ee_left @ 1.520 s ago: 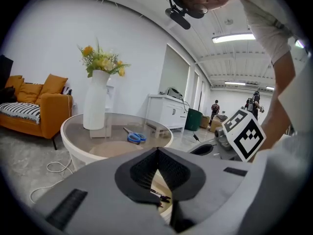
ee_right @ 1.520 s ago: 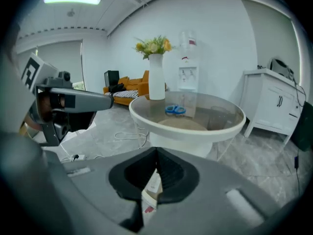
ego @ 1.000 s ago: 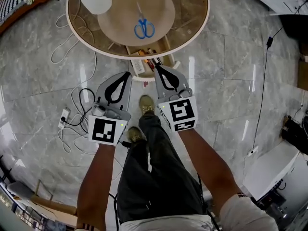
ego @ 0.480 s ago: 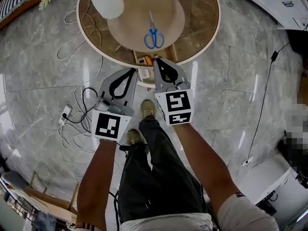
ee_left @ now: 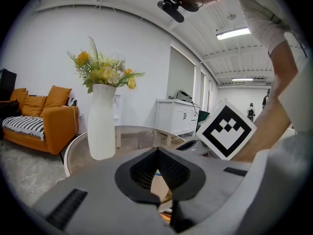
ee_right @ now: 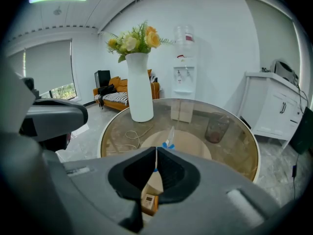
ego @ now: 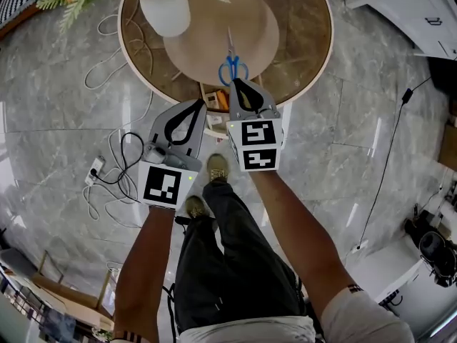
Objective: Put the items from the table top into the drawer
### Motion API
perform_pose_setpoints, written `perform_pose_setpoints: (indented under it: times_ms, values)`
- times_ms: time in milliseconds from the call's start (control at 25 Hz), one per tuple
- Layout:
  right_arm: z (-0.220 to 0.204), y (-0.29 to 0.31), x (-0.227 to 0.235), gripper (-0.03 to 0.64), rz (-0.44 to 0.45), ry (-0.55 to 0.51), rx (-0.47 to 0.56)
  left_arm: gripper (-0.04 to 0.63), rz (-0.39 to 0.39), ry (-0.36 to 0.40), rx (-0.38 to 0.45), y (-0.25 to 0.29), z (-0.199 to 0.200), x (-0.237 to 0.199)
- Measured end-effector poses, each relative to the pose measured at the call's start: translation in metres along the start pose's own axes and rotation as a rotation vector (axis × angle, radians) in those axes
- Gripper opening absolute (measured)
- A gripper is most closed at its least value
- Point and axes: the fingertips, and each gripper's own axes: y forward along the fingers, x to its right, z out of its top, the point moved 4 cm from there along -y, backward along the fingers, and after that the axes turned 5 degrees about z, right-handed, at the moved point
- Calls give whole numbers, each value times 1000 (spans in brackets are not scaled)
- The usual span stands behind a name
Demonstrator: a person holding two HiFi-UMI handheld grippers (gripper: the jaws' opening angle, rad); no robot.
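Both outstretched arms have neared the table (ego: 311, 27), right gripper (ego: 235, 83) (empty) just opening, left gripper (ego: 198, 104) closed.

One scissors (ego: 233, 68), one vase (ego: 166, 13), one round table (ego: 307, 56), one drawer (ego: 214, 130).

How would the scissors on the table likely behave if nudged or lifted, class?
The scissors lie flat on the glossy tabletop, so they would probably slide. Thin metal blades look stiff, though they may hinge open. Probably light.
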Motion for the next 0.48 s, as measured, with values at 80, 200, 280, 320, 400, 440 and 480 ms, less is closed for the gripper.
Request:
perform_pose_setpoints:
  times_ms: [80,200,280,320,400,440,480]
  values:
    - [-3,9,4,16,-4,4,-27,0,1,-2,-4,6,-1,-3]
    - [-8,21,7,34,-9,11,-70,0,3,-9,-7,12,-3,-8]
    - [-11,27,9,48,-14,14,-90,0,5,-13,-7,16,-3,-10]
    - [-12,29,10,53,-16,17,-99,0,4,-13,-8,17,-3,-11]
    - [-14,34,12,65,-20,25,-116,0,3,-12,-10,19,-4,-12]
    - [-15,36,13,74,-21,31,-124,0,4,-12,-11,19,-4,-13]
    - [-16,38,14,79,-22,37,-132,0,5,-13,-11,20,-4,-13]
